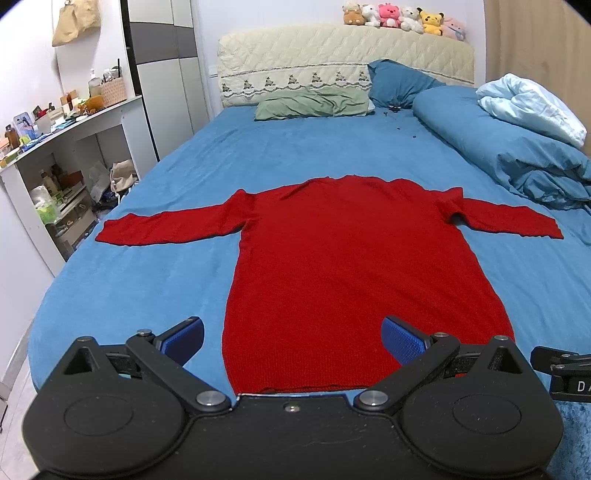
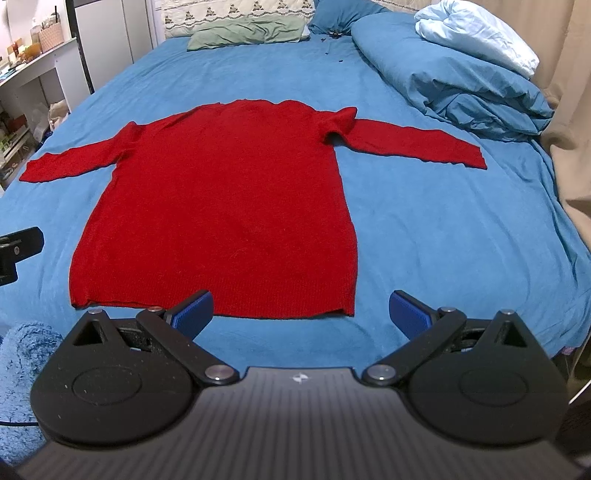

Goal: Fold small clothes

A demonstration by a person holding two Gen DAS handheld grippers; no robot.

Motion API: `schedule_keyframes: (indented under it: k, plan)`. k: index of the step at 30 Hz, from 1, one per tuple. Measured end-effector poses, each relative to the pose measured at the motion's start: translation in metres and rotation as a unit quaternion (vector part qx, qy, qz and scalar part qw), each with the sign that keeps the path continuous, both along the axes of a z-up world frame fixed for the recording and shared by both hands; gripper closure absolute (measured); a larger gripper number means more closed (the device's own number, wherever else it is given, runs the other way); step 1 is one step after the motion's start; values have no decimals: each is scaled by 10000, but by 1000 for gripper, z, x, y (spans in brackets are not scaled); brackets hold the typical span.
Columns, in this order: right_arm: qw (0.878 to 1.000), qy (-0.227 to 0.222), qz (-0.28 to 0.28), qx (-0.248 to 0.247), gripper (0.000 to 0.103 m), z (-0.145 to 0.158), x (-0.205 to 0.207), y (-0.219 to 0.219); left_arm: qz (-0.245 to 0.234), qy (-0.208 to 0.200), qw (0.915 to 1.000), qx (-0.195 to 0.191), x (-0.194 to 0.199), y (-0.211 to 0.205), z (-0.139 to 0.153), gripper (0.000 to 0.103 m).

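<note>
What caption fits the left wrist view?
Open left gripper poised at the hem of a red sweater spread flat on a blue bed.

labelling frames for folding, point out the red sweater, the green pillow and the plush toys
red sweater (image 1: 332,251): left wrist view, middle of body
green pillow (image 1: 314,101): left wrist view, centre of pillow
plush toys (image 1: 389,16): left wrist view, pink toy mid-row

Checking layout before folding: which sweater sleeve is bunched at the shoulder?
The sleeve pointing toward the heaped blue duvet; the other sleeve lies smooth.
</note>
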State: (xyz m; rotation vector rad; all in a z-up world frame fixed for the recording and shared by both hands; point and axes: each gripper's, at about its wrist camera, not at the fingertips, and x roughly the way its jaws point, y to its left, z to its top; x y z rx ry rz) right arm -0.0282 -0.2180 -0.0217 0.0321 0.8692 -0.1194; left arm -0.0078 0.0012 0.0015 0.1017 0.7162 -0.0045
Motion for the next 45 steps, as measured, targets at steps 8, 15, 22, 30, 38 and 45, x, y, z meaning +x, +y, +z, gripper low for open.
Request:
schedule_keyframes:
  k: [8, 15, 22, 30, 38, 45]
  plan:
    - [10000, 5, 25, 5, 0, 1, 1, -1, -28, 0, 10000, -12, 1, 1, 0, 0]
    - [10000, 2, 25, -2, 0, 1, 2, -1, -33, -2, 10000, -29, 1, 1, 1, 0]
    - [10000, 5, 25, 7, 0, 1, 3, -1, -31, -10, 10000, -33, 1, 0, 0, 0]
    - [10000, 4, 21, 5, 0, 1, 2, 0, -35, -9, 10000, -39, 2, 0, 1, 0]
    - [10000, 15, 21, -1, 0, 1, 2, 2, -29, -10, 10000, -42, 2, 0, 1, 0]
    - [10000, 9, 20, 0, 0, 1, 2, 1, -27, -15, 10000, -50, 1, 0, 0, 0]
